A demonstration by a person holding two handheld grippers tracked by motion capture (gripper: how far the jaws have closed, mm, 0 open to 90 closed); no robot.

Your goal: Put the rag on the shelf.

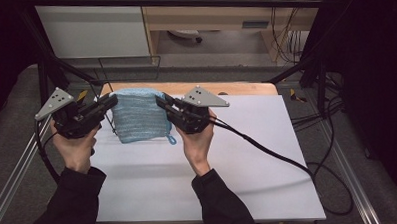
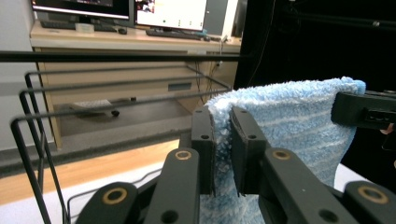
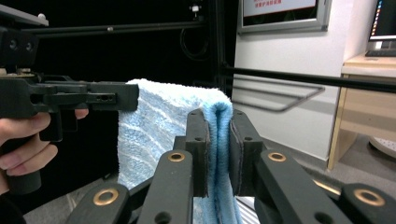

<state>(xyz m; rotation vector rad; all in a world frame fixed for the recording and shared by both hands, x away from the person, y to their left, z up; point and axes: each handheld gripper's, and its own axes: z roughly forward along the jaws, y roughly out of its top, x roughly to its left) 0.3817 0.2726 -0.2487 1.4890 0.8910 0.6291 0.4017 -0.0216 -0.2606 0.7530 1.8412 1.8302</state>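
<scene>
A light blue striped towel [image 1: 138, 116] hangs folded between my two grippers above the white table [image 1: 248, 160]. My left gripper [image 1: 107, 101] is shut on the towel's upper left corner. In the left gripper view its pads pinch the fluffy edge of the towel [image 2: 289, 121], gripper [image 2: 223, 140]. My right gripper [image 1: 162, 102] is shut on the upper right corner. In the right gripper view the folded edge of the towel [image 3: 154, 126] runs down between the pads, gripper [image 3: 218, 144]. A small loop [image 1: 171, 140] dangles at the towel's lower right corner. The towel's bottom edge hangs close to the table.
A black wire rack [image 1: 130, 69] stands behind the table's far edge and shows close by in the left gripper view [image 2: 42, 121]. A black cable [image 1: 268, 149] trails from the right gripper across the table to the right. Black frame bars [image 1: 182, 1] cross overhead.
</scene>
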